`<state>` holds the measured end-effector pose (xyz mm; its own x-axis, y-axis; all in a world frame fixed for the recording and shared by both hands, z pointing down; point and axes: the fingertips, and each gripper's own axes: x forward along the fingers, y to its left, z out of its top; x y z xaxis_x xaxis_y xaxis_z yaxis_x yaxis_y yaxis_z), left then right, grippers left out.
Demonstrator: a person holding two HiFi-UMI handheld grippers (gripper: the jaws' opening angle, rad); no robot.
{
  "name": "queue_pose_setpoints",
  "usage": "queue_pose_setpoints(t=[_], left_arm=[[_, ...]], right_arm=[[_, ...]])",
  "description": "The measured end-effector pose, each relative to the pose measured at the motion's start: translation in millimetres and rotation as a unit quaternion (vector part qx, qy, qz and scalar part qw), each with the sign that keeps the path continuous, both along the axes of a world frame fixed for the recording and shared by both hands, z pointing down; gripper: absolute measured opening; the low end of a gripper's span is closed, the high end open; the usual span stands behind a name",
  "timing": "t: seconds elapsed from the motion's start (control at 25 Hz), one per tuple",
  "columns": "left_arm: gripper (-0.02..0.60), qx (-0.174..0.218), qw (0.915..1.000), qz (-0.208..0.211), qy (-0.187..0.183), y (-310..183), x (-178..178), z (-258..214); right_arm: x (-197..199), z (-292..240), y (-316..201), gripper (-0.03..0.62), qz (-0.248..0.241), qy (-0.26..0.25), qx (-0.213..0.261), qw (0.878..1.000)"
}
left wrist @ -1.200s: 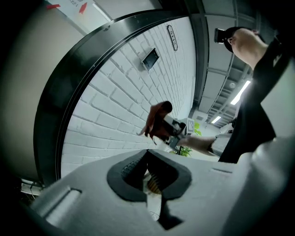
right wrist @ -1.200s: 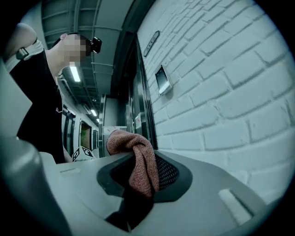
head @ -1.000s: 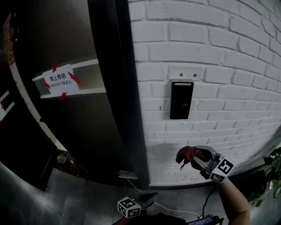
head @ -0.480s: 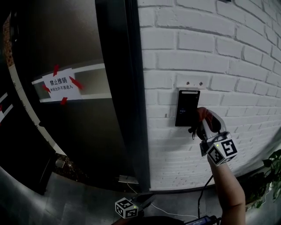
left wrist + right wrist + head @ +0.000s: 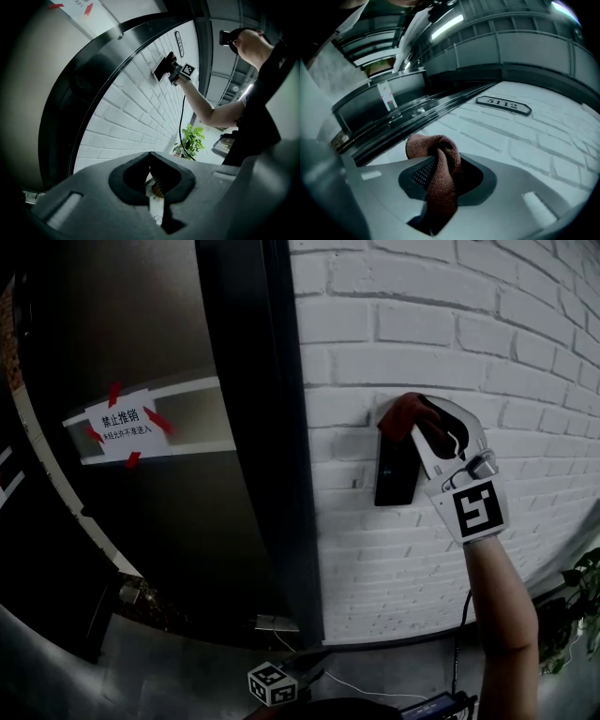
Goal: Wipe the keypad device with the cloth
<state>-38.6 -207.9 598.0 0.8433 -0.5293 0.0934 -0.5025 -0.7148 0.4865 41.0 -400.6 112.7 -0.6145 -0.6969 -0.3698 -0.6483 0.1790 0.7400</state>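
Note:
A black keypad device (image 5: pixel 394 474) hangs upright on the white brick wall (image 5: pixel 450 343). My right gripper (image 5: pixel 412 423) is raised to the device's top edge, shut on a red-brown cloth (image 5: pixel 405 415) that presses against the top of the device and hides it. The cloth (image 5: pixel 439 174) bunches out between the jaws in the right gripper view. From the left gripper view the device (image 5: pixel 161 69) and the right gripper (image 5: pixel 174 70) show far off up the wall. My left gripper (image 5: pixel 319 664) hangs low by the floor, jaws together with nothing in them.
A dark door frame (image 5: pixel 272 427) borders the wall on the left, with a taped paper notice (image 5: pixel 120 418) on the glass door. A number plate (image 5: pixel 504 105) is fixed higher on the wall. A potted plant (image 5: pixel 581 606) and a cable (image 5: pixel 459 652) lie at lower right.
My right gripper rose with the cloth from below the keypad device, past its right side, up to its top edge. The left gripper stayed low.

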Motion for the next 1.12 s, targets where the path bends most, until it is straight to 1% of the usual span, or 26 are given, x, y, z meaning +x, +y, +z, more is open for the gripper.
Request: queue_pose_setpoints(t=[0.08, 0.12, 0.2, 0.24, 0.32, 0.36, 0.4, 0.44, 0.48, 0.6, 0.64, 0.76, 0.84, 0.88, 0.96, 1.04, 1.12], left_arm=[[0.004, 0.000, 1.0000, 0.004, 0.000, 0, 2, -1], [0.005, 0.000, 1.0000, 0.007, 0.000, 0, 4, -1], [0.005, 0.000, 0.9999, 0.011, 0.000, 0, 5, -2], [0.003, -0.001, 0.9999, 0.012, 0.000, 0, 5, -2], [0.003, -0.005, 0.9999, 0.011, 0.000, -1, 7, -1], [0.005, -0.006, 0.9999, 0.011, 0.000, -2, 9, 0], [0.004, -0.006, 0.9999, 0.013, 0.000, -2, 11, 1], [0.005, -0.007, 0.9999, 0.015, -0.002, -2, 12, 1], [0.005, -0.007, 0.9998, 0.018, -0.004, -3, 13, 2], [0.005, -0.005, 0.9996, 0.025, -0.008, -4, 15, 2], [0.004, -0.005, 0.9996, 0.027, -0.008, -4, 16, 1], [0.004, -0.003, 0.9994, 0.034, -0.009, -2, 23, 1], [0.005, -0.004, 0.9993, 0.035, -0.010, 1, 22, 3], [0.005, -0.006, 0.9994, 0.032, -0.009, 1, 20, 3], [0.003, -0.011, 0.9996, 0.024, -0.007, 1, 14, 5], [0.004, -0.014, 0.9997, 0.020, -0.005, 1, 11, 6], [0.005, -0.015, 0.9996, 0.023, -0.005, 2, 11, 7]], right_arm=[[-16, 7, 1, 0.080, 0.036, 0.057, 0.017, 0.998], [-25, 11, 4, 0.080, 0.046, 0.080, 0.033, 0.995], [-51, 26, 15, 0.080, 0.042, 0.137, 0.080, 0.986], [-65, 39, 19, 0.080, 0.037, 0.178, 0.100, 0.978], [-87, 72, 21, 0.081, 0.034, 0.265, 0.124, 0.956], [-90, 86, 21, 0.081, 0.033, 0.292, 0.133, 0.947], [-88, 94, 21, 0.081, 0.032, 0.301, 0.139, 0.943], [-80, 97, 21, 0.086, 0.029, 0.295, 0.142, 0.945], [-69, 96, 21, 0.084, 0.025, 0.276, 0.140, 0.950], [-27, 77, 20, 0.084, 0.017, 0.188, 0.111, 0.976], [-14, 71, 18, 0.084, 0.013, 0.160, 0.097, 0.982], [12, 64, 14, 0.086, 0.008, 0.104, 0.055, 0.993], [15, 67, 12, 0.087, 0.010, 0.081, 0.036, 0.996], [9, 69, 12, 0.086, 0.009, 0.081, 0.036, 0.996], [-12, 72, 14, 0.087, -0.001, 0.098, 0.048, 0.994], [-35, 76, 19, 0.088, -0.016, 0.122, 0.066, 0.990], [-53, 87, 22, 0.089, -0.024, 0.161, 0.077, 0.984]])
